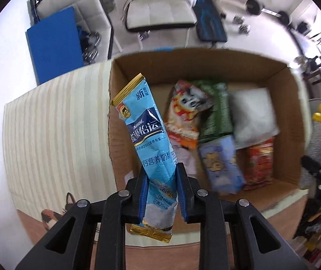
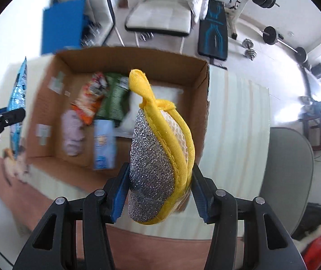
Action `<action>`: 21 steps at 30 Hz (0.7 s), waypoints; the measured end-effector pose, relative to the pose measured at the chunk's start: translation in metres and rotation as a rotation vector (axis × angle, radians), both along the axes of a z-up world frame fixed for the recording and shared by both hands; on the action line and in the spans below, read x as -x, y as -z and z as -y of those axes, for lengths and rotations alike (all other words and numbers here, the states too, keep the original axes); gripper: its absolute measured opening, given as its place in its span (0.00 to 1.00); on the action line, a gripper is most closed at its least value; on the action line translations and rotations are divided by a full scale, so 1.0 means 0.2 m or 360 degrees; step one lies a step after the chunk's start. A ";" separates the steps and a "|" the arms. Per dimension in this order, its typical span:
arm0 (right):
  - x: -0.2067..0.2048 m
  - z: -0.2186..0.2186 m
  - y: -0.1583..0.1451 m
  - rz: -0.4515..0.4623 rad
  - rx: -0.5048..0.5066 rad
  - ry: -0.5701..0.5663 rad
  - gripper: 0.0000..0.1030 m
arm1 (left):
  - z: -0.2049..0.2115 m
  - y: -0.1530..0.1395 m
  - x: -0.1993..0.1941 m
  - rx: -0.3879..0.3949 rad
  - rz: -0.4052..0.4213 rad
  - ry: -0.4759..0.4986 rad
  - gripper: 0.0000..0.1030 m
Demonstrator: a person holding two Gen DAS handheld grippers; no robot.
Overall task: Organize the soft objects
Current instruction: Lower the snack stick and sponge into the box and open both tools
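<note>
While the left gripper (image 1: 161, 177) clamps a blue milk-powder sachet (image 1: 148, 135) above the cardboard box (image 1: 205, 61), snacks lie inside; the right gripper (image 2: 159, 181) pinches a yellow-edged scouring pad (image 2: 153, 157).

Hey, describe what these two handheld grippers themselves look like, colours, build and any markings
Both the left gripper and right gripper are matte black plastic linkages with triangular cutouts and round silver pivot pins. Each has two fingers lined with ribbed blue pads. White lettering ending "bot.AI" marks the left gripper's side, seen from the right wrist. No cables or sleeves show.
</note>
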State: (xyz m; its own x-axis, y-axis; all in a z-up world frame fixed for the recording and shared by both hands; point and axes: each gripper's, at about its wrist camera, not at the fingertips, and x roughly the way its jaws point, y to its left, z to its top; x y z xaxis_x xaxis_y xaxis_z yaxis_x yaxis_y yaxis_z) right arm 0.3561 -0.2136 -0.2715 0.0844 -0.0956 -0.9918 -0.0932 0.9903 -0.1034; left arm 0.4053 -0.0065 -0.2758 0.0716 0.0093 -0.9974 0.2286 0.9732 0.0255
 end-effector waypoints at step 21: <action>-0.14 0.00 0.27 -0.0177 -0.0104 0.0100 1.00 | -0.11 0.11 0.06 0.0252 -0.0115 -0.0241 0.98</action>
